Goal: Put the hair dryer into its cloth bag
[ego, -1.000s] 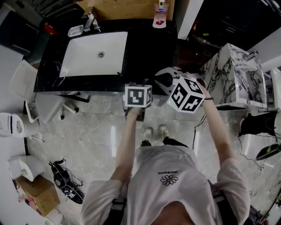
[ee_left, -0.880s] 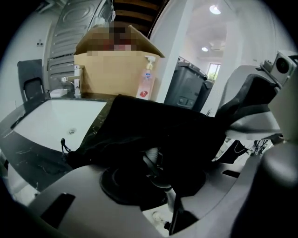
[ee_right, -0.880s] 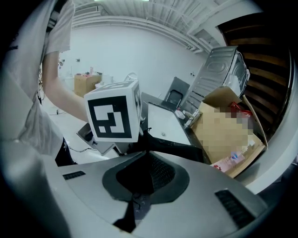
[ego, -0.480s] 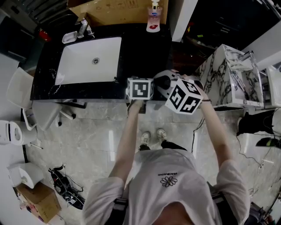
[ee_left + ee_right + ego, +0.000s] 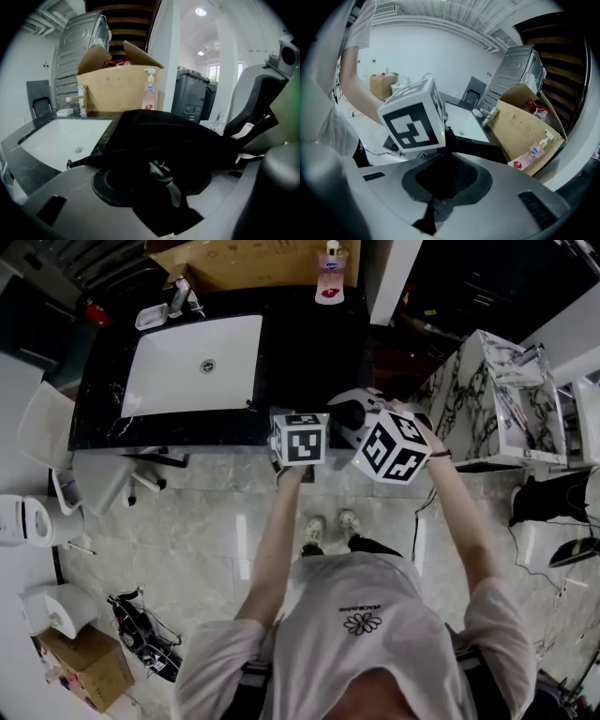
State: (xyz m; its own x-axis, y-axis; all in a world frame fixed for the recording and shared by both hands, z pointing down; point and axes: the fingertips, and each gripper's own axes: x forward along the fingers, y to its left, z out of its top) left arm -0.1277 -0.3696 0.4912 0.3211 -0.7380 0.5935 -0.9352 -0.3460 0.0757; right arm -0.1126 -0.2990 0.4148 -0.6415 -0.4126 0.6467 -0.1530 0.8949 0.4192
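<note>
Left gripper point(image 5: 154, 177): released. The jaws have just been opening and stand wide. Black cloth lies across them and hides the pads, so no pressing contact can be made out.
Right gripper point(image 5: 440, 185): clenched on a strip of the black cloth. The strip runs up from the jaws and passes under the marker cube point(image 5: 415, 119) of the other gripper.
Cloth bag point(image 5: 173, 136): stretched between the two grippers, above the front edge of the counter and to the right of the sink. A pale tag point(image 5: 164, 180) hangs at its near fold. In the head view only a dark oval patch of it shows between the two cubes.
Hair dryer: not plainly seen in any view. The bag rises in a rounded mound in the left gripper view, but what fills it is covered.
Counter point(image 5: 309, 343): black. Its near right part is hidden behind the grippers and the bag.
Sink point(image 5: 169, 371): white basin set in the counter, left of the grippers, with a faucet point(image 5: 180, 298) at its far corner.
Soap bottle point(image 5: 150, 91): pump bottle at the back of the counter, just in front of the box's right end.
Cardboard box point(image 5: 117, 89): flaps open, behind the sink. Its print is too small to read and its red contents are mostly hidden.
Bin point(image 5: 190, 96): dark, beyond the counter, its lower part cut off by the bag.
</note>
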